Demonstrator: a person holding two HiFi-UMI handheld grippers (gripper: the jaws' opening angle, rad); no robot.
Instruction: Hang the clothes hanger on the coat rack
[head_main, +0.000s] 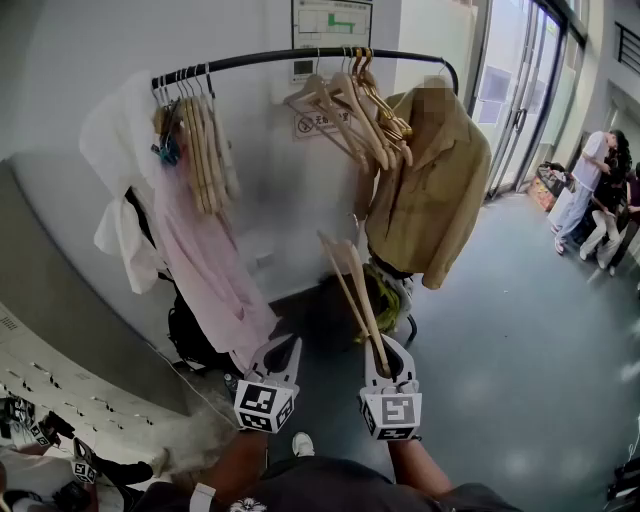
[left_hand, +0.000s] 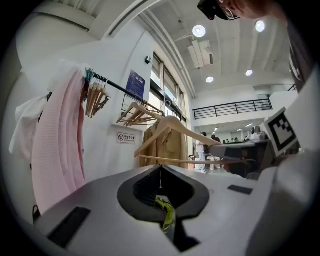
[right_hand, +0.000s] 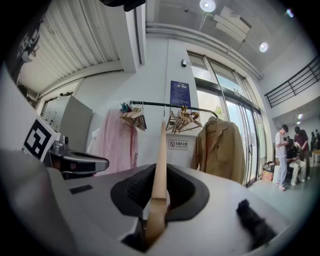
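A black coat rack rail (head_main: 300, 55) runs across the top of the head view, ahead of both grippers. My right gripper (head_main: 388, 346) is shut on a wooden clothes hanger (head_main: 352, 275), gripping one arm near its end. The hanger sticks up and forward, below the rail and apart from it. In the right gripper view the hanger's arm (right_hand: 160, 160) rises from between the jaws toward the rail (right_hand: 160, 105). My left gripper (head_main: 283, 346) is beside it on the left, shut and holding nothing. The left gripper view shows the held hanger (left_hand: 170, 125) to the right.
Two clusters of wooden hangers (head_main: 345, 110) (head_main: 205, 140) hang on the rail. Also on it are a tan jacket (head_main: 430, 190), a pink garment (head_main: 205, 260) and a white one (head_main: 120, 170). A black bag (head_main: 190, 340) sits on the floor below. People (head_main: 600, 195) stand far right by glass doors.
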